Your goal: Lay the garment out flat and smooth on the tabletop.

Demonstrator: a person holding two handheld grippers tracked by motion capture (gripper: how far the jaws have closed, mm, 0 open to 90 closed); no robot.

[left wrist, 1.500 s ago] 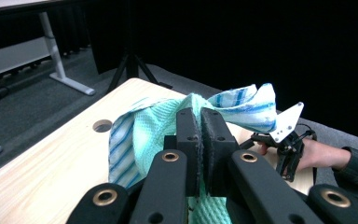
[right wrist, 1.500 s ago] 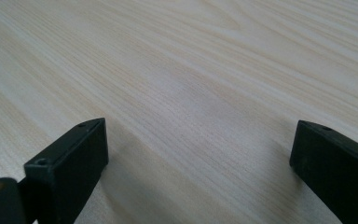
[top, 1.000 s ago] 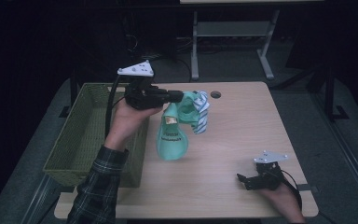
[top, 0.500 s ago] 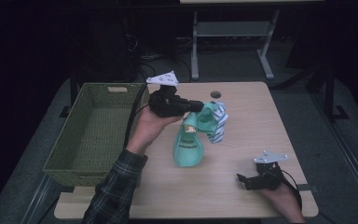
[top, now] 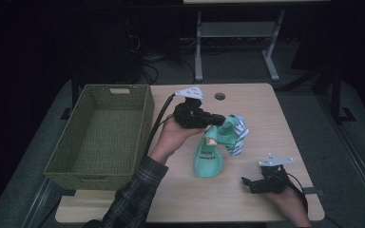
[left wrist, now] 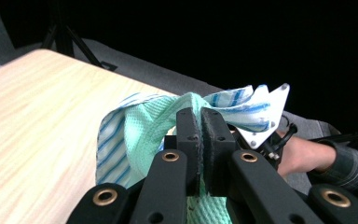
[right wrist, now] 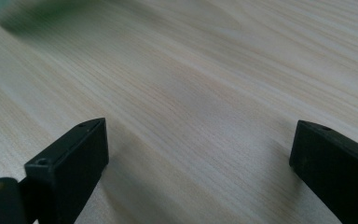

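Left gripper (left wrist: 200, 116) view: jaws clamped on mint-green striped cloth bundle (top: 218, 142). High view: right gripper (top: 247, 183) low on light wooden table (top: 266, 114), jaws apart w/ nothing between.

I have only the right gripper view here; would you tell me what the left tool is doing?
Observer: The left tool is shut on a mint and striped cloth.
Operator: Thank you. Is the cloth off the table?
Observer: Only partly. Its lower end seems to rest on the table.
Operator: Is there anywhere to put it?
Observer: A green woven basket stands to the left of that hand.
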